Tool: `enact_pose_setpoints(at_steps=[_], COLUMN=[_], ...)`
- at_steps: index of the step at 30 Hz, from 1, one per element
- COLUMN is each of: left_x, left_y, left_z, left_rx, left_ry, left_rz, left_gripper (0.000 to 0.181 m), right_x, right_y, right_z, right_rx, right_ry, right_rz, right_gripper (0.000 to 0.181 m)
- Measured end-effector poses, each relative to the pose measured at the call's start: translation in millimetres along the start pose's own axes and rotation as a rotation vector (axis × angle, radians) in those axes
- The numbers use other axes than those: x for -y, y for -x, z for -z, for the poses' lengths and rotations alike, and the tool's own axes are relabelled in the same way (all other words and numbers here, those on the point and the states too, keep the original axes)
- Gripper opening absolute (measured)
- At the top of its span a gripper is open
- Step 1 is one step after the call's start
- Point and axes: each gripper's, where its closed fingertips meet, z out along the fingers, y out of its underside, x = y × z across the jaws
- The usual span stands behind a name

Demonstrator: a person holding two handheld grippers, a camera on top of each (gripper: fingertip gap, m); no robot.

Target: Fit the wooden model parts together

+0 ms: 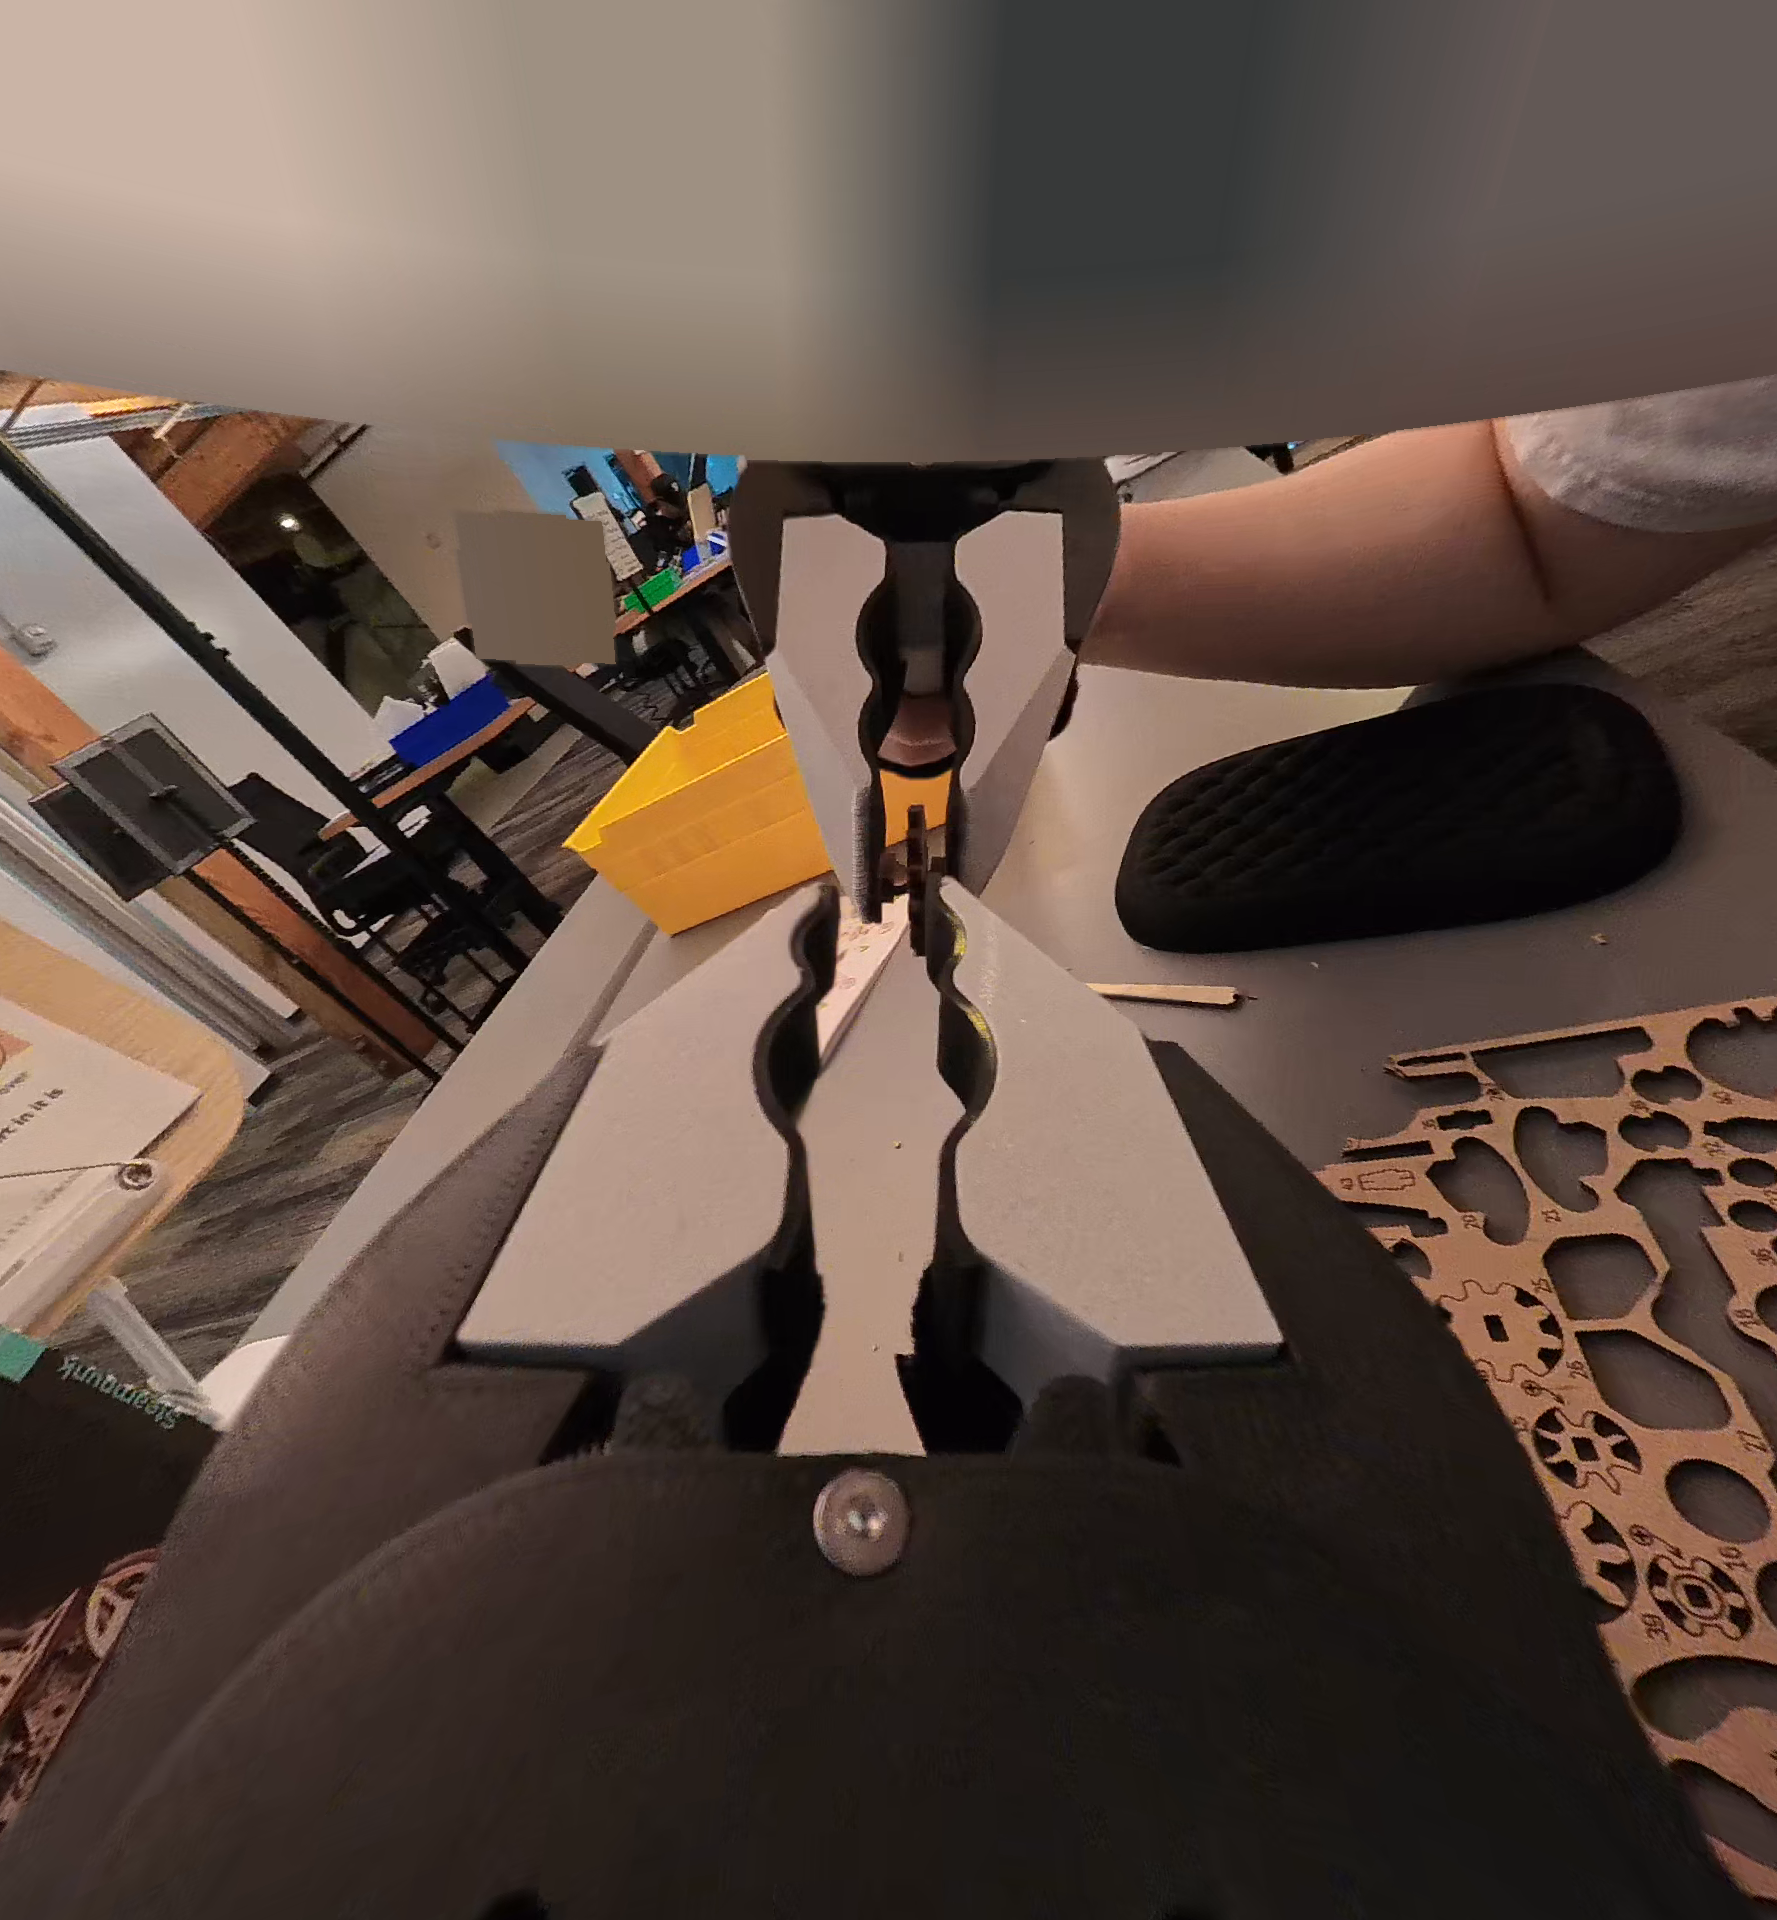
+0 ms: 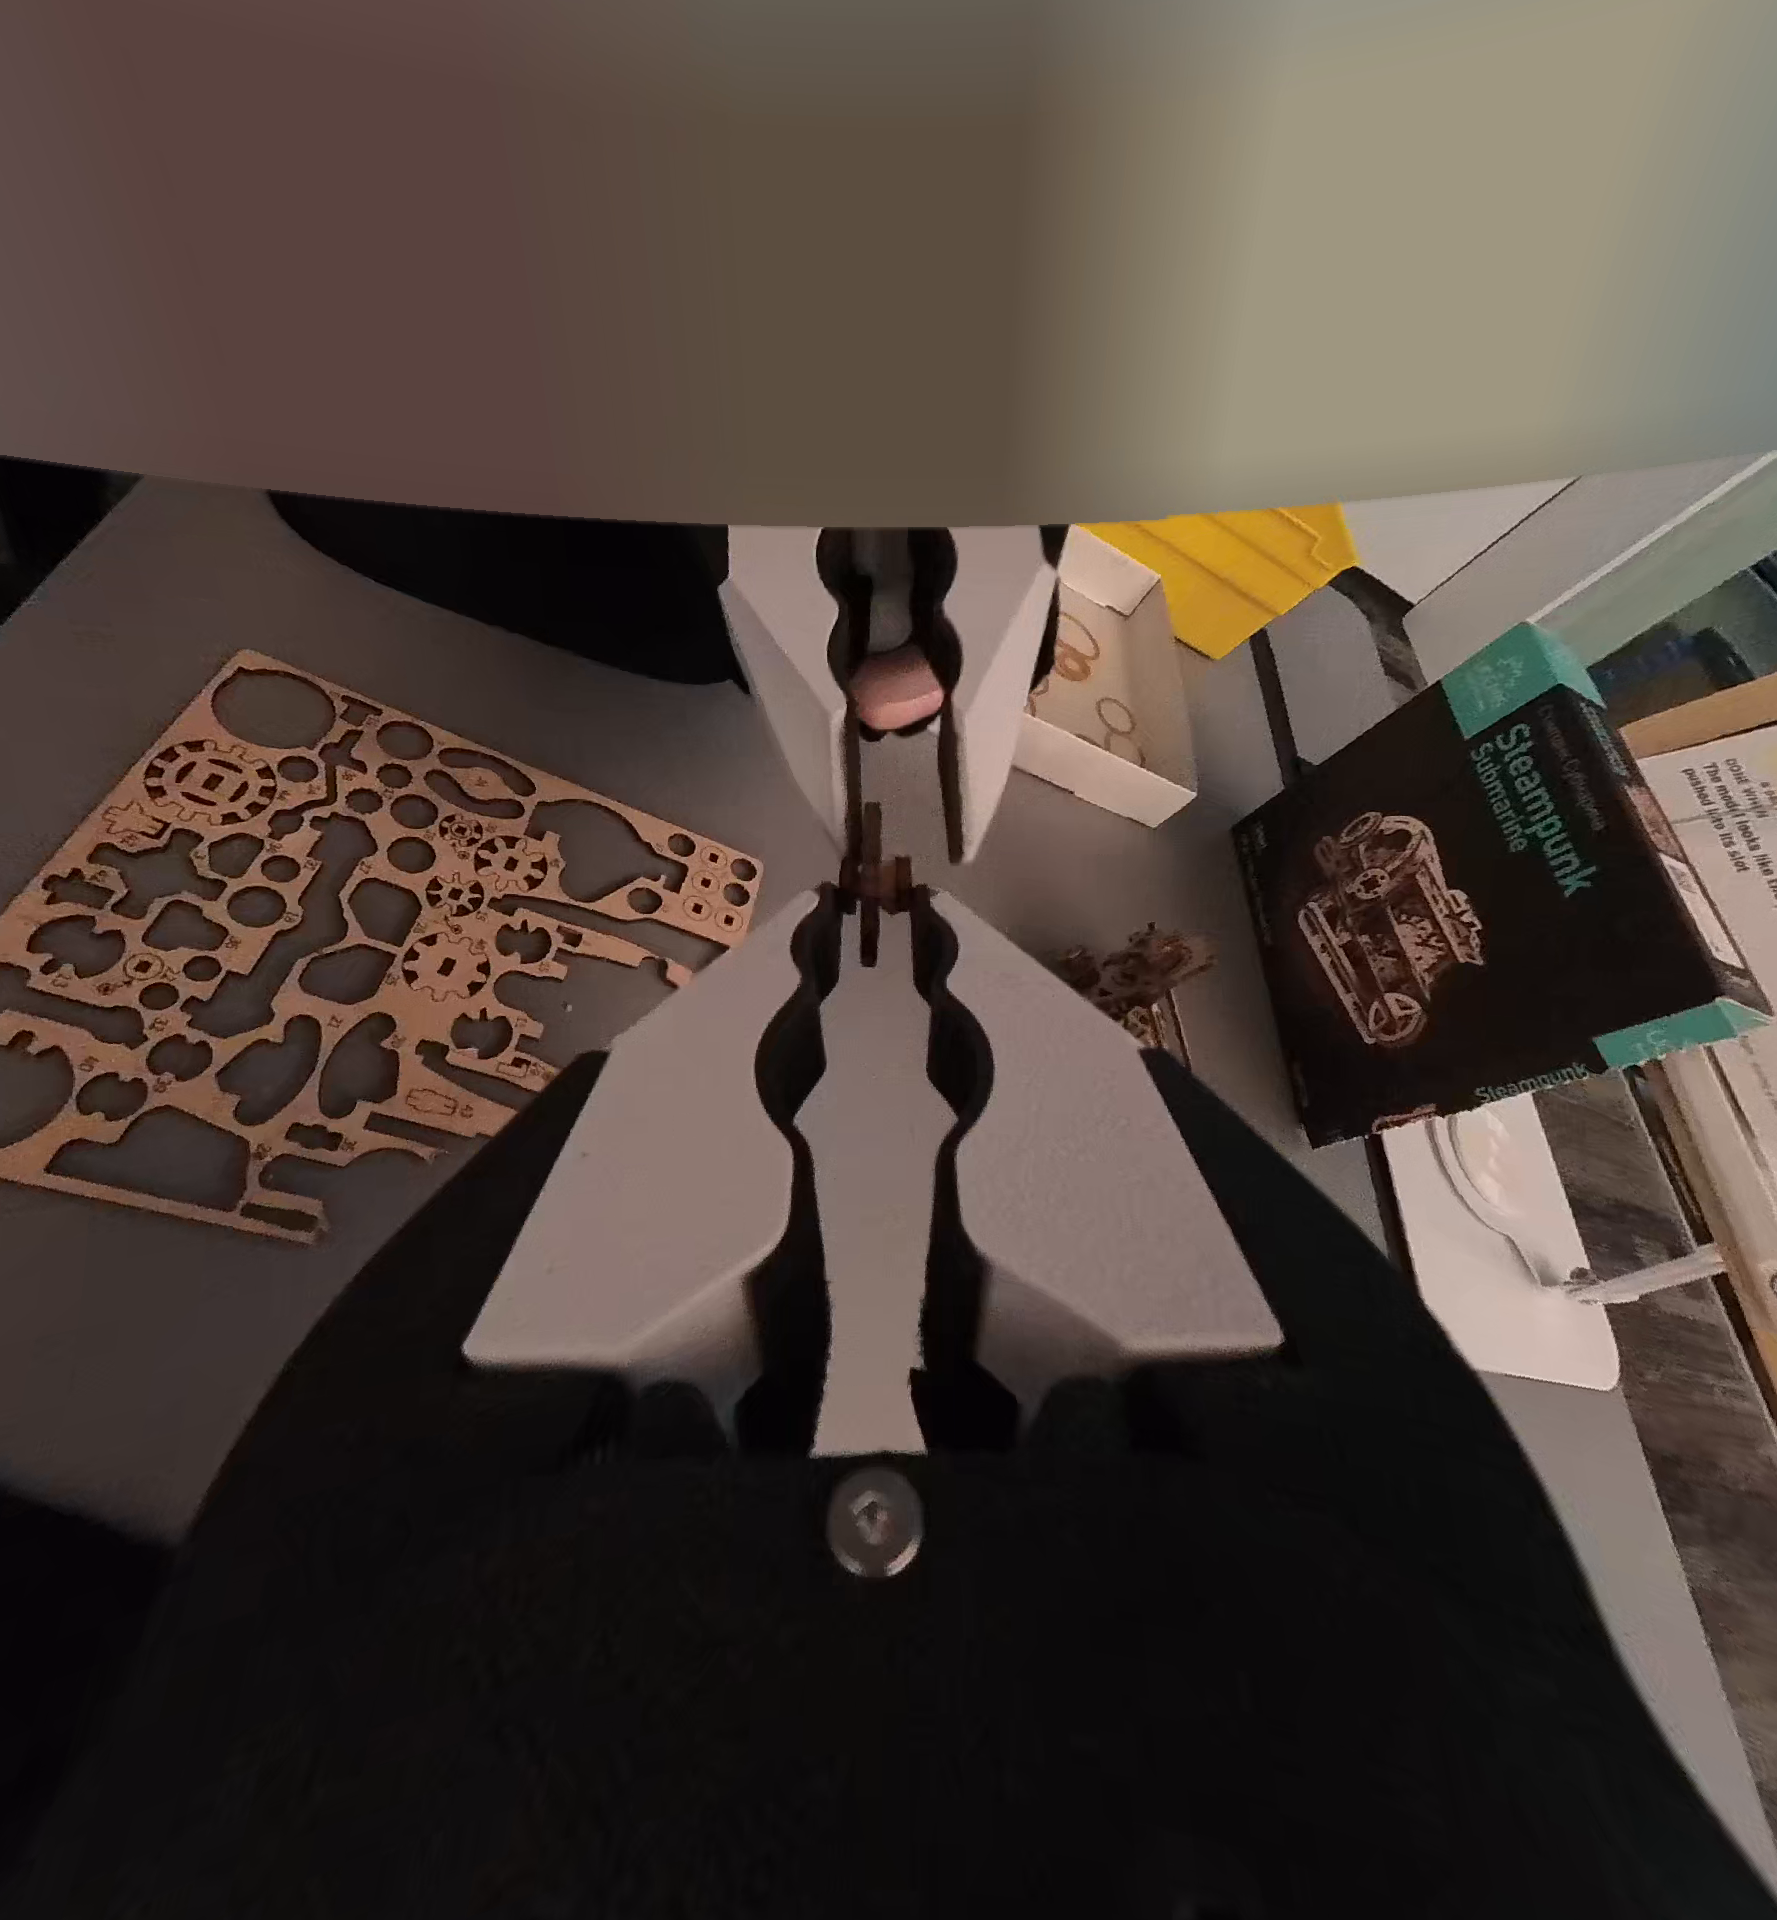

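In the middle of both views, the left tongs (image 1: 884,914) and the right tongs (image 2: 868,914) meet tip to tip over the grey tabletop (image 2: 240,1351). They hold the small wooden model parts (image 2: 871,883) between them, likely so one part can be pushed into the other. Each pair of tongs looks nearly pressed together, pinching a small wooden part, but the parts are dark and tiny, so I cannot tell their shapes. The punched-out wooden sheet (image 2: 323,935) lies flat at the left.
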Motion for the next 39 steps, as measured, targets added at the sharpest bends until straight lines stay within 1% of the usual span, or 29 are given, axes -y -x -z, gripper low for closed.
enact_pose_setpoints(at_steps=[4, 13, 17, 22, 26, 29, 39], left_x=[3.4, 0.6, -0.3, -3.5, -2.4, -4.2, -0.8], left_y=[-2.3, -7.5, -10.1, -11.7, -13.6, -16.0, -22.5], left_z=[1.1, 1.6, 1.1, -0.3, -0.5, -1.3, -0.8], left_rx=[-0.025, -0.068, -0.084, -0.084, -0.090, -0.099, -0.153], left_ry=[-0.009, 0.012, 0.018, 0.042, 0.037, 0.046, 0.037], left_rz=[0.014, 0.023, 0.025, 0.000, -0.017, -0.029, -0.001], left_gripper=[0.010, 0.010, 0.014, 0.011, 0.010, 0.010, 0.010], right_x=[3.4, -0.1, -0.9, -1.0, -0.2, -2.8, -1.1], right_y=[0.7, 3.3, 4.7, 7.4, 9.3, 11.1, 19.2], right_z=[0.4, -2.8, -4.0, -5.3, -4.4, -4.6, -2.2], right_rx=[0.014, 0.032, 0.035, 0.033, 0.044, 0.046, 0.090], right_ry=[-0.021, 0.001, 0.010, 0.023, 0.014, 0.039, 0.041], right_rz=[-0.034, -0.059, -0.055, -0.026, -0.013, 0.008, 0.029], right_gripper=[0.011, 0.012, 0.012, 0.011, 0.012, 0.012, 0.012])
